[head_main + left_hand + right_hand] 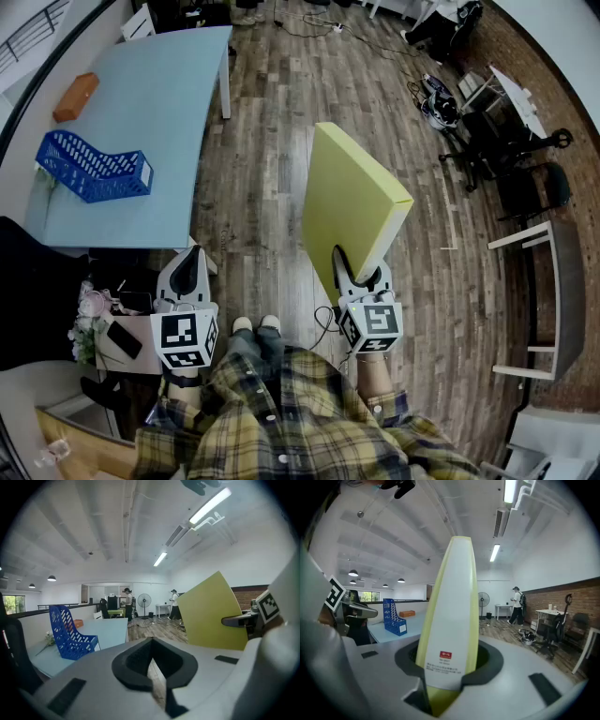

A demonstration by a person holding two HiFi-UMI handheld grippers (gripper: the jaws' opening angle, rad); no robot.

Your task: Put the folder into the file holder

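Head view: high, facing steeply down on the left claw (pixel 192 261), right claw (pixel 361 274) and floor (pixel 272 187); bench (pixel 141 84) far left. Each claw view rides close behind its jaws, facing out across the room. All three share the blue file holder (pixel 94 169).

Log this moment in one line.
right tongs: shut on yellow-green flat folder | left tongs: shut, empty | blue mesh file holder: on light-blue table | stage: folder not inserted

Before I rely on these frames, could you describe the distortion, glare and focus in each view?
Head view: strong fisheye bowing the floor planks, dark corners, the folder sharp. Left gripper view: the ceiling light strip is blown out. Right gripper view: the folder fills the centre, its label too blurred to read.
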